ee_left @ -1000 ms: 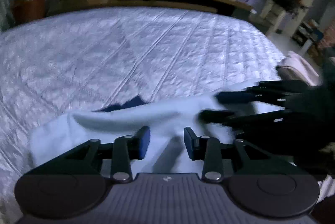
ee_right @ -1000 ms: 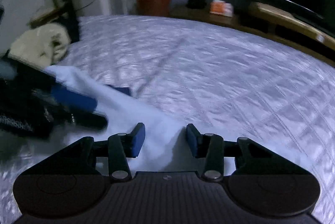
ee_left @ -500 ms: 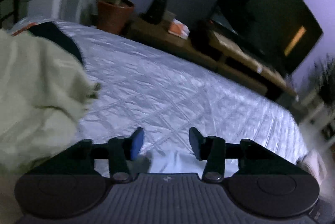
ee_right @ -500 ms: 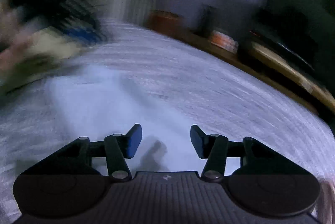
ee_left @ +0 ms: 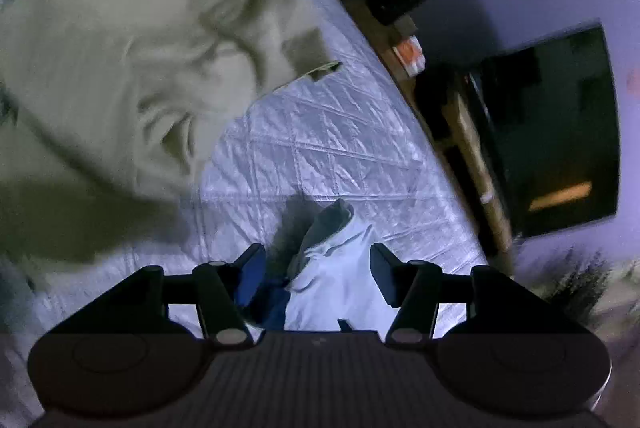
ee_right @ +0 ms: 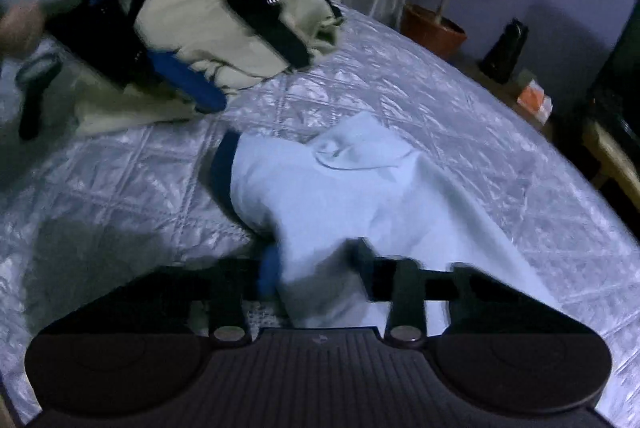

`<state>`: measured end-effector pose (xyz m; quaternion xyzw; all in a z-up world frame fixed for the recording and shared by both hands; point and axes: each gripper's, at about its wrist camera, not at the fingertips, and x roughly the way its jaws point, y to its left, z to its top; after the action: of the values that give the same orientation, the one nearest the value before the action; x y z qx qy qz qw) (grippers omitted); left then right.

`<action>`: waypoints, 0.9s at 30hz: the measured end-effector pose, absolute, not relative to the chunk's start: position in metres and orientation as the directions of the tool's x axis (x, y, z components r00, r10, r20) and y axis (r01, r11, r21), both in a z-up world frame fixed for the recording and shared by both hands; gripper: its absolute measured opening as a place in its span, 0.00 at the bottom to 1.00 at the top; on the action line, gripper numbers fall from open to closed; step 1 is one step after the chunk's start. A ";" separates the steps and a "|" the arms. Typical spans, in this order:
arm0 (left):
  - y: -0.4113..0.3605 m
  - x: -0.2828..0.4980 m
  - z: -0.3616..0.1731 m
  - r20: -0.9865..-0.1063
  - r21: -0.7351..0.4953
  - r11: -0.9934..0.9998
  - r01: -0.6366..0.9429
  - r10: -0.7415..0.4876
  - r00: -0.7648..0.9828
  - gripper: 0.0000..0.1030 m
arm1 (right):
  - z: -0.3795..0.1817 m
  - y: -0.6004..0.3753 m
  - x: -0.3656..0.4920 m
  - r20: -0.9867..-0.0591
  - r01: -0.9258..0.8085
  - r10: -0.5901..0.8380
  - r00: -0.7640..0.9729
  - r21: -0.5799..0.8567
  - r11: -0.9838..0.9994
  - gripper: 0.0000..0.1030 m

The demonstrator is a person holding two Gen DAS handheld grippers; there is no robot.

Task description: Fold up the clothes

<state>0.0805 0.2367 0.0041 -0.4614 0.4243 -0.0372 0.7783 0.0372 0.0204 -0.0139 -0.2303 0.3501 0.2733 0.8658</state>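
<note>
A light blue garment (ee_right: 360, 188) with a dark blue edge lies crumpled on the quilted bed (ee_right: 460, 116), toward its near side. The right claw (ee_right: 316, 268) is closing, a bunched fold of that garment between its fingers; whether the pads press it yet I cannot tell. The left claw (ee_left: 316, 268) is opening, fingers apart either side of the same cloth, not pinching it. A cream garment (ee_left: 140, 40) is heaped toward the bed's far left corner.
</note>
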 end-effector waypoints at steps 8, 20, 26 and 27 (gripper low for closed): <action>0.216 0.069 -0.014 -0.529 -0.847 0.360 -0.390 -0.505 0.682 0.58 | 0.006 -0.005 0.051 -0.727 -0.564 0.342 0.596 -0.074 0.823 0.21; 0.182 0.060 -0.018 -0.670 -0.738 0.437 -0.515 -0.377 0.640 0.62 | 0.022 -0.040 0.056 -0.696 -0.477 0.390 0.603 0.077 0.875 0.21; 0.170 0.076 -0.021 -0.603 -0.796 0.400 -0.455 -0.455 0.655 0.67 | 0.027 -0.040 0.049 -0.687 -0.513 0.421 0.593 0.081 0.855 0.21; 0.167 0.079 -0.022 -0.600 -0.798 0.399 -0.452 -0.460 0.654 0.67 | 0.026 -0.039 0.048 -0.685 -0.519 0.427 0.590 0.083 0.850 0.20</action>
<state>0.0792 0.1669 -0.0220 -0.5483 0.4159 -0.0030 0.7256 0.0476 -0.0394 0.0265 -0.0631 0.3665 0.2661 0.8893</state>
